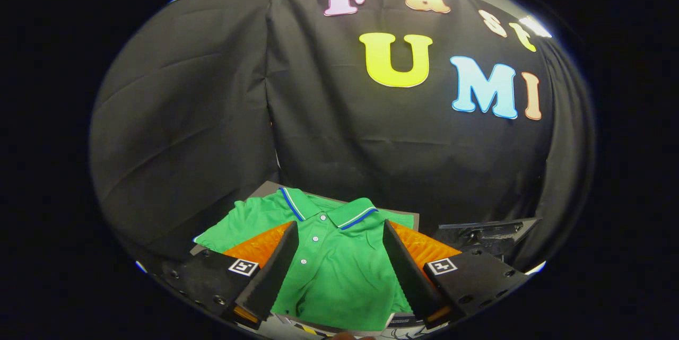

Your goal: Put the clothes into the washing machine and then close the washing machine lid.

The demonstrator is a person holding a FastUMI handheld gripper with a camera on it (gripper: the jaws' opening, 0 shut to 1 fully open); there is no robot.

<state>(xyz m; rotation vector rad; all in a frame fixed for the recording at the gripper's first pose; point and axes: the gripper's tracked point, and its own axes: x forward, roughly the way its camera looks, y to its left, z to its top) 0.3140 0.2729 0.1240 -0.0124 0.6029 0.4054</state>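
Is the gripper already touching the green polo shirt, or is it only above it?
Cannot tell. In the gripper view the gripper is open, with the green polo shirt showing between its fingers, but this angle does not show whether the fingertips rest on the fabric or hang above it.

The single view rides on the gripper (339, 226) and looks forward along its two fingers, which stand spread wide apart with nothing pressed between them. It faces slightly downward and sits close above a green polo shirt (323, 260), whose buttoned placket lies between the fingers and whose collar lies just ahead of them. Beyond the shirt the camera faces the booth's black cloth wall (223, 117), which rises near behind the collar.
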